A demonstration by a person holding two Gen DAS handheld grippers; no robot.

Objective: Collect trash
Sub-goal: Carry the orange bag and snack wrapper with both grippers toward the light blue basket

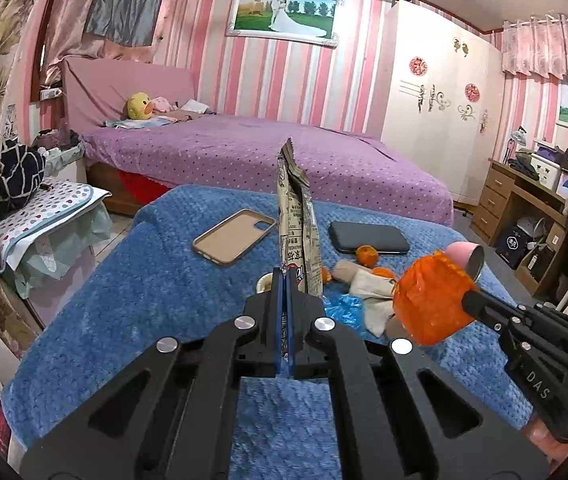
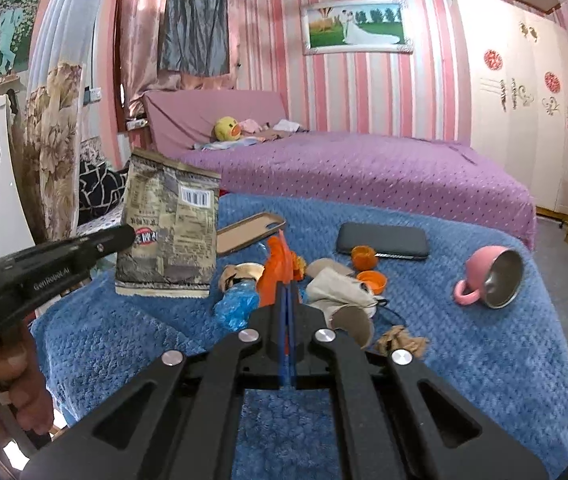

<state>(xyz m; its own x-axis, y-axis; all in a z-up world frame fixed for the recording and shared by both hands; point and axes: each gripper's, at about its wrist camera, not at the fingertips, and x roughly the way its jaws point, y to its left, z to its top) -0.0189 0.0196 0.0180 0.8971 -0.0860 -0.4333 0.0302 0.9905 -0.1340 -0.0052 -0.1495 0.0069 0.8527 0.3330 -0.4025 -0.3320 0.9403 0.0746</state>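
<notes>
My left gripper (image 1: pixel 285 276) is shut on a printed snack bag (image 1: pixel 298 224) and holds it upright above the blue blanket; the bag also shows in the right wrist view (image 2: pixel 169 232), with the left gripper (image 2: pixel 125 236) clamped on its left edge. My right gripper (image 2: pixel 288 286) is shut on a piece of orange peel (image 2: pixel 277 268), seen edge-on; in the left wrist view the right gripper (image 1: pixel 466 300) holds the orange peel (image 1: pixel 430 300) in the air. More trash lies on the blanket: a blue wrapper (image 2: pixel 235 300), beige crumpled paper (image 2: pixel 336 288), orange peel pieces (image 2: pixel 372 280).
On the blue blanket (image 2: pixel 464 360) lie a beige phone case (image 1: pixel 233 236), a dark phone (image 2: pixel 382 240), a tipped pink cup (image 2: pixel 492 276), a small orange (image 1: pixel 366 255) and brown scraps (image 2: pixel 400 340). A purple bed (image 1: pixel 284 156) stands behind, drawers (image 1: pixel 500 200) at right.
</notes>
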